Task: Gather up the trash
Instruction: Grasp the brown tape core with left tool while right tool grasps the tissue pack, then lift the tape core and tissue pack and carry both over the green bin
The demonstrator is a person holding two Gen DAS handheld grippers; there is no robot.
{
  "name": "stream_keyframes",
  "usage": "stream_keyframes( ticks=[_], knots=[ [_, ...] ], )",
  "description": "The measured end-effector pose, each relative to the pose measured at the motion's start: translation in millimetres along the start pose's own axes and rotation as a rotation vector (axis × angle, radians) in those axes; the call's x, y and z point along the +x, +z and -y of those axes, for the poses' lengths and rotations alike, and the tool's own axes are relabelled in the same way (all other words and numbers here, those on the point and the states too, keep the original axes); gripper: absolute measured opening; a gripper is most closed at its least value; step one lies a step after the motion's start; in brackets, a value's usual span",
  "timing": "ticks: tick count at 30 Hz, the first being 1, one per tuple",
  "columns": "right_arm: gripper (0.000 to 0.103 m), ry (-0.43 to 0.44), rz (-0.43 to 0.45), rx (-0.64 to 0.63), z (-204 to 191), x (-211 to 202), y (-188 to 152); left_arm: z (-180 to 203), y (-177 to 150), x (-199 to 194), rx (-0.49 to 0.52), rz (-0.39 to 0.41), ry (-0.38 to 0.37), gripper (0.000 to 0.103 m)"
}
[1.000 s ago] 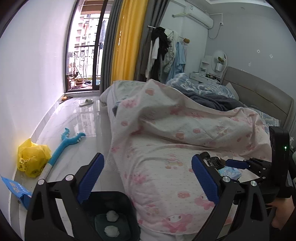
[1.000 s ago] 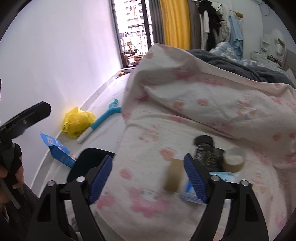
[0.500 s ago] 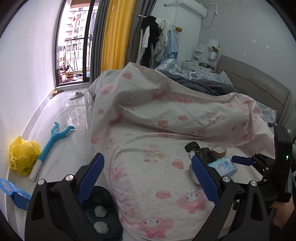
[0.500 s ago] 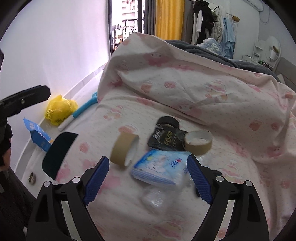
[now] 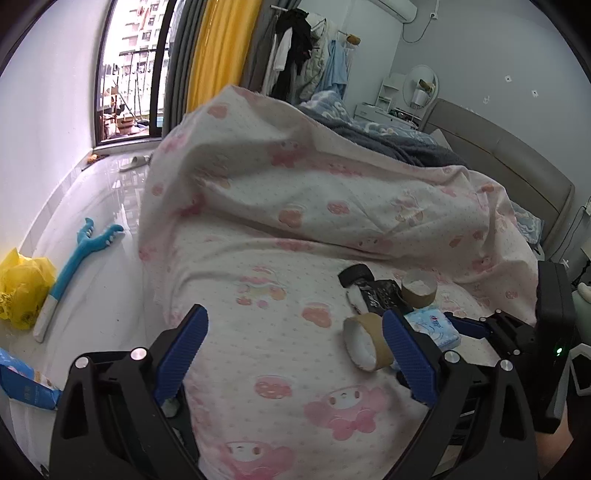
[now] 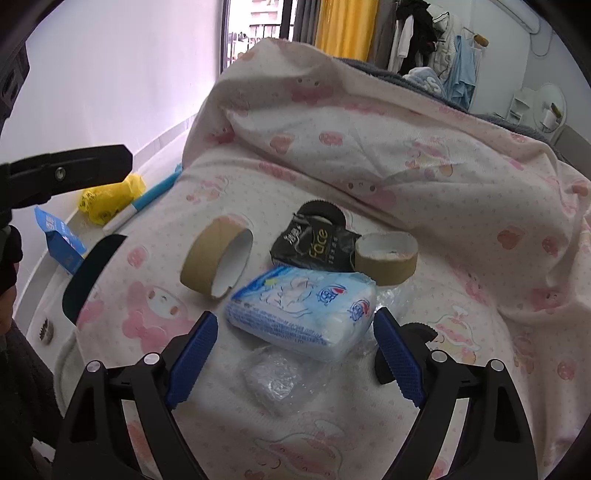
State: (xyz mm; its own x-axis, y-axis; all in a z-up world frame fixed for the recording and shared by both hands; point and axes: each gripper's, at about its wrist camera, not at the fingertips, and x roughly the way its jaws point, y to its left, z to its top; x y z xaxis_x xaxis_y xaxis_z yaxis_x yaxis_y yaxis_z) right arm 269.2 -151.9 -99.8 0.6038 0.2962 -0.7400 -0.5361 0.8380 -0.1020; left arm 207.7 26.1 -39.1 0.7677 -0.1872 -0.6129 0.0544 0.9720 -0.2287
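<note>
on the bed [image 6: 461, 177], mid frame in the right view, sits the trash: a blue tissue pack [image 6: 301, 312], a cardboard roll [image 6: 218, 256] to its upper left, a black wrapper [image 6: 314, 245] and a second roll [image 6: 386, 254] behind it, crumpled clear plastic [image 6: 275, 378] in front. right tongs [image 6: 293, 363] are wide, either side of the pack, gripping nothing. left tongs [image 5: 291, 354] are wide too, empty, low in their frame.

A home bedroom, plainly: a bed [image 5: 332, 229] with a pink cartoon-print quilt fills the middle. Behind the bed hang clothes on a rack [image 5: 295, 48], beside a yellow curtain [image 5: 218, 55] and balcony door [image 5: 129, 74]. At the bed's head, a padded headboard [image 5: 509, 155]; above it, an air conditioner [image 5: 399, 9].
</note>
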Motion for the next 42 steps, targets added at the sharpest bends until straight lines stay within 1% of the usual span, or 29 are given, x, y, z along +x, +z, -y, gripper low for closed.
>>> stream_keyframes(
  ticks=[9,12,15,17,20,27,35,37,38,40,42],
  knots=[
    [0.087,-0.013,0.005,0.005,4.6,6.6,-1.3,13.2,-7.0,24.4,-0.039,-0.057,-0.066,0.096],
    [0.087,-0.014,0.008,0.002,4.1,8.4,-1.5,17.9,-9.3,33.6,-0.056,-0.08,-0.099,0.094],
    [0.086,-0.009,0.013,0.004,4.5,8.9,-1.9,22.0,-12.8,43.4,-0.067,-0.107,-0.121,0.085],
    [0.08,-0.007,0.015,0.003,5.4,9.2,-1.7,24.6,-14.9,48.7,-0.068,-0.12,-0.127,0.082],
    [0.074,-0.005,0.02,0.006,7.9,7.6,-2.9,29.7,-16.6,54.0,-0.06,-0.132,-0.145,0.076],
    [0.065,0.009,0.034,-0.001,13.4,2.7,-4.8,37.6,-17.1,64.7,-0.064,-0.146,-0.183,0.063],
    [0.063,0.029,0.058,0.003,19.7,-6.3,-6.5,36.0,-16.6,70.0,-0.101,-0.151,-0.21,0.044],
    [0.06,0.041,0.061,0.011,21.8,-8.2,-6.8,34.8,-16.9,71.0,-0.108,-0.156,-0.218,0.036],
    [0.06,0.047,0.058,0.012,22.3,-8.3,-6.9,34.8,-17.2,71.6,-0.107,-0.158,-0.22,0.034],
    [0.06,0.051,0.04,0.009,22.2,-5.9,-7.3,35.0,-17.5,71.5,-0.103,-0.16,-0.229,0.026],
    [0.062,0.043,0.027,0.004,21.7,-4.3,-8.0,36.4,-17.0,69.8,-0.09,-0.157,-0.234,0.023]
  ],
)
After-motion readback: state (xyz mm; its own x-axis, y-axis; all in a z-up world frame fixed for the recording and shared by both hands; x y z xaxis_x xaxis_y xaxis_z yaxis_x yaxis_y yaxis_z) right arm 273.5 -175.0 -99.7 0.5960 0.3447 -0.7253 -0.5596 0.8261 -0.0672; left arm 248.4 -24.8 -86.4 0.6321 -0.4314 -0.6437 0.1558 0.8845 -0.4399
